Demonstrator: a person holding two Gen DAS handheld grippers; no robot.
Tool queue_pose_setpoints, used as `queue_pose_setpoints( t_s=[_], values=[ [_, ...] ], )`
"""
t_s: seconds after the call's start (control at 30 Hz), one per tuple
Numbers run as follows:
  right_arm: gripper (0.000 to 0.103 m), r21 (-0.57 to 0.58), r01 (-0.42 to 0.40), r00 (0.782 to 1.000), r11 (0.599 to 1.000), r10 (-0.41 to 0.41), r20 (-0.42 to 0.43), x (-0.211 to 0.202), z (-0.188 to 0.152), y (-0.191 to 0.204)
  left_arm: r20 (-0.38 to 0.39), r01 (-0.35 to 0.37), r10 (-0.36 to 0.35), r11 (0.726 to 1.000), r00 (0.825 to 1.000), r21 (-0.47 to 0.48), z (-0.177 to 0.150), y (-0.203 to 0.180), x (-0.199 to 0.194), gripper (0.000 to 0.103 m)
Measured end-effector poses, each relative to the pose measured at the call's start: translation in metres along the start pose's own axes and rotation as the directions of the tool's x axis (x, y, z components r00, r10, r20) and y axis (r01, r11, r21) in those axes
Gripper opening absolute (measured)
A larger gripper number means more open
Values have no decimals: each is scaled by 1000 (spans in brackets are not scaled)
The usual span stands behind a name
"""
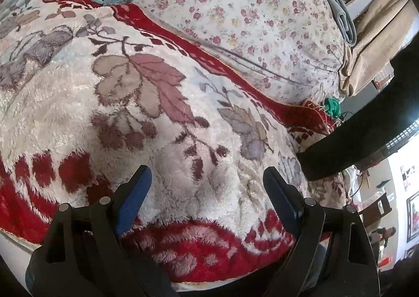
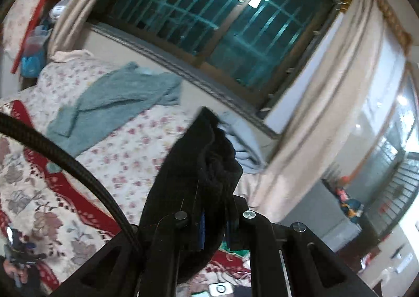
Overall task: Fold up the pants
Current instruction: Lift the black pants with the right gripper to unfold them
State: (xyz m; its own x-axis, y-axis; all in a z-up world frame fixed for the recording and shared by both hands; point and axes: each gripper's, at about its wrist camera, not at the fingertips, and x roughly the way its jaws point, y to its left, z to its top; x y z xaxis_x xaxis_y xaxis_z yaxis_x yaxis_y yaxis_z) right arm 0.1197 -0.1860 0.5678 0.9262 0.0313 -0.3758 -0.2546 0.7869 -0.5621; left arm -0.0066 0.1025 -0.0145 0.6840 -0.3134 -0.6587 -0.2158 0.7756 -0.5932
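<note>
Pants: black pants (image 2: pixel 199 171), bunched and pinched at one edge by the right gripper (image 2: pixel 214 228), filling the lower middle of the right wrist view; in the left wrist view the same dark cloth (image 1: pixel 366 124) hangs as a broad band down the right edge of the frame.
Right fingers: narrow, clamped on a thick wad of the black fabric, with the blue pads only just showing on either side of it.
Left fingers: the left gripper (image 1: pixel 207 197) stands wide with nothing between its blue pads (image 1: pixel 136 197), low in the frame above the plush blanket.
Surface: a red and cream floral blanket (image 1: pixel 146 103) covers the near part of the bed; a rose-print sheet (image 1: pixel 235 16) lies beyond it toward the upper right of the left view.
Other cloth: a teal fleece garment (image 2: pixel 115 103) lies spread on the sheet, left of centre in the right view, well apart from the pants.
Backdrop: a barred window (image 2: pixel 209 21) and beige curtain (image 2: pixel 327 103) fill the upper half of the right view, which suggests the pants are held up off the bed.
Step in hand: lifting the pants to shake them out, as I read it.
Doing it well: let the cloth hang free so the legs drop straight, then bring the idle left gripper to a matching edge, waistband or hem, before laying anything down.
Risk: the grip sits on a crumpled wad, so hidden layers may stay twisted; spread them flat on the blanket before the first fold.
</note>
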Motion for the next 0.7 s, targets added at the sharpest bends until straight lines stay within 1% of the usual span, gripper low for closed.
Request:
queue_pose_setpoints(
  t_s=[0.07, 0.17, 0.27, 0.37, 0.4, 0.43, 0.47, 0.5, 0.53, 0.57, 0.6, 0.63, 0.7],
  values=[
    [10, 30, 33, 999, 999, -32, -11, 6, -2, -10, 2, 1, -1, 1000, 1000, -4, 0, 1, 0, 87],
    [10, 80, 58, 998, 995, -56, -31, 15, -14, -21, -2, 5, -5, 1000, 1000, -13, 1, 3, 1, 87],
    [9, 129, 59, 998, 990, -56, -28, 27, -26, -32, -2, 8, -8, 1000, 1000, -18, 1, 3, 1, 87],
    [10, 168, 11, 1000, 986, -12, 4, 23, -21, -30, 24, 19, -19, 1000, 1000, -25, 1, 4, -5, 87],
    [10, 172, -6, 1000, 985, 4, 15, 22, -17, -24, 42, 20, -19, 999, 999, -33, 0, 5, -10, 87],
    [10, 174, -43, 999, 984, 38, 27, 21, -11, -15, 76, 20, -16, 999, 997, -47, -1, 8, -18, 87],
    [10, 167, -65, 998, 984, 60, 32, 27, -7, -2, 103, 16, -10, 998, 995, -60, -1, 11, -24, 87],
    [10, 156, -85, 996, 984, 80, 35, 29, -2, 9, 146, -3, 16, 996, 989, -85, -2, 16, -35, 87],
    [10, 141, -115, 993, 983, 111, 37, 32, 5, 29, 187, -20, 40, 994, 982, -109, -4, 21, -45, 87],
    [10, 137, -136, 990, 981, 132, 38, 36, 6, 43, 238, -32, 65, 989, 969, -142, -7, 28, -59, 87],
    [10, 130, -172, 985, 976, 168, 38, 41, 10, 64, 285, -39, 89, 983, 955, -178, -11, 36, -72, 87],
    [10, 117, -222, 975, 968, 219, 38, 48, 15, 92, 325, -48, 117, 976, 938, -212, -15, 44, -84, 87],
    [10, 91, -290, 957, 953, 288, 30, 57, 16, 141, 391, -78, 194, 953, 899, -293, -26, 61, -108, 87]
  ],
)
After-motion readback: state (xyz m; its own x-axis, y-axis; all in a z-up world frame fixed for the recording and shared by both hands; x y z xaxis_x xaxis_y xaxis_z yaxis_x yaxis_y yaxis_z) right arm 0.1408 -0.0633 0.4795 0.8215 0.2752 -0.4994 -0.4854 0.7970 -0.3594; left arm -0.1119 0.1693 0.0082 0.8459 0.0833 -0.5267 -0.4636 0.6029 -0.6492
